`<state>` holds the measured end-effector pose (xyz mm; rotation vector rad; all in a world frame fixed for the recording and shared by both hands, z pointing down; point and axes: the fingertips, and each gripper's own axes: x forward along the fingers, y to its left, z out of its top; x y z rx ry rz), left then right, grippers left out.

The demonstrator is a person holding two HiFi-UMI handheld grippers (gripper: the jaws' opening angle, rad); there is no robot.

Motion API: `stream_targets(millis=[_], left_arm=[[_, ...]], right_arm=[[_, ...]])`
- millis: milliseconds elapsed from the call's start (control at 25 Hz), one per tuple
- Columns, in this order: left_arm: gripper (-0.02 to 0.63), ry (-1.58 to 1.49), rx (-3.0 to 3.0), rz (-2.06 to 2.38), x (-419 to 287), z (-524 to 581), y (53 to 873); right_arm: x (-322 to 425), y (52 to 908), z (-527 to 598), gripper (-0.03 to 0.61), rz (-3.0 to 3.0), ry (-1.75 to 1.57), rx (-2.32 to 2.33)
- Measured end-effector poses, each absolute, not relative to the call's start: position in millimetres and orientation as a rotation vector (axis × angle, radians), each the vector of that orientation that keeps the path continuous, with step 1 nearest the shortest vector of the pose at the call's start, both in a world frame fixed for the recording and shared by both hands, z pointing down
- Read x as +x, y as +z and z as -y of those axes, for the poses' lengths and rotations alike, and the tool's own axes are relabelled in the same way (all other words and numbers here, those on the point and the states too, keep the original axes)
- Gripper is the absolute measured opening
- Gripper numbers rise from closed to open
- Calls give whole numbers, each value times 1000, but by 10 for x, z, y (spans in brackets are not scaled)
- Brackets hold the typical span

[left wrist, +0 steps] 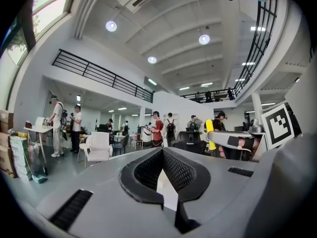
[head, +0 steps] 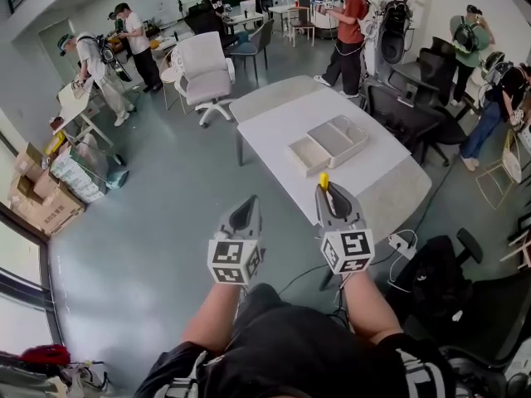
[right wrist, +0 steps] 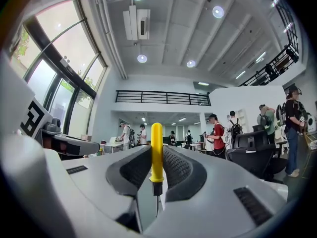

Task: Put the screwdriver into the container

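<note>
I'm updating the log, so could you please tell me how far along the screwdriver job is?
Done: the screwdriver is picked up, clamped in the right tongs. In hand: it is held short of the white table. Left: setting it into the grey container on that table and letting go. The left tongs are shut on nothing.

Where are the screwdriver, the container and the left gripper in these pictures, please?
screwdriver (right wrist: pixel 156 150), right gripper view, on its yellow handle.
container (head: pixel 340 157), head view, on its near rim.
left gripper (head: pixel 250 201), head view, at its far tip.
</note>
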<state>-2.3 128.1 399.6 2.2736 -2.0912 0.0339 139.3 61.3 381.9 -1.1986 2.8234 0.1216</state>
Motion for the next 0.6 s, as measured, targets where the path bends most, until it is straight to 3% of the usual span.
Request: stream_targets(millis=[600], left_arm=[[8,22,2333,2036,-393,-352,4162]], right_arm=[[979,3961,206,67,-2852,175,-1242]])
